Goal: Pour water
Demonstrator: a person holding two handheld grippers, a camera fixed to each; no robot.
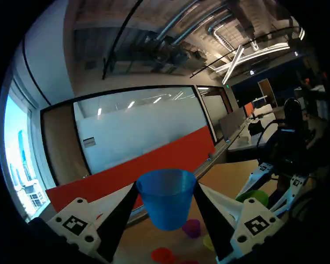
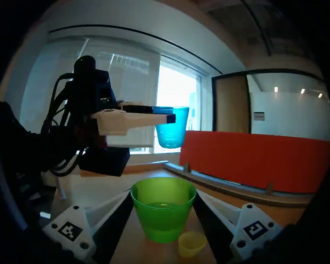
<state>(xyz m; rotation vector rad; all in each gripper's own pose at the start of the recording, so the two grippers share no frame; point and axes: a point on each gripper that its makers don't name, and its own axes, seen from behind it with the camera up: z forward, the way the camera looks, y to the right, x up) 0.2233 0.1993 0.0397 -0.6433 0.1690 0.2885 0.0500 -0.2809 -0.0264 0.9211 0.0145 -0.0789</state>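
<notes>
1. Left gripper (image 1: 166, 193): its two black fingers are closed partway and press on opposite sides of the blue cup (image 1: 166, 207), just below the rim.
2. Blue cup: upright and lifted clear of the table (image 1: 226, 174). In the right gripper view it hangs higher than the green cup (image 2: 163, 213) and farther away, against the bright window.
3. Right gripper (image 2: 163, 204): its fingers are set to the cup's width and clamp the green cup on both sides. The cup is upright, low over the table.
4. Green cup: a faint level line shows through its wall, which looks like liquid, though I cannot be sure.
5. Table: a small yellow cup (image 2: 191, 243) stands just beside the green cup's base. A purple cup (image 1: 192, 228) and a red cup (image 1: 162, 254) sit below the blue cup.
6. Background: an orange partition (image 2: 257, 160) runs along the table's far edge.
</notes>
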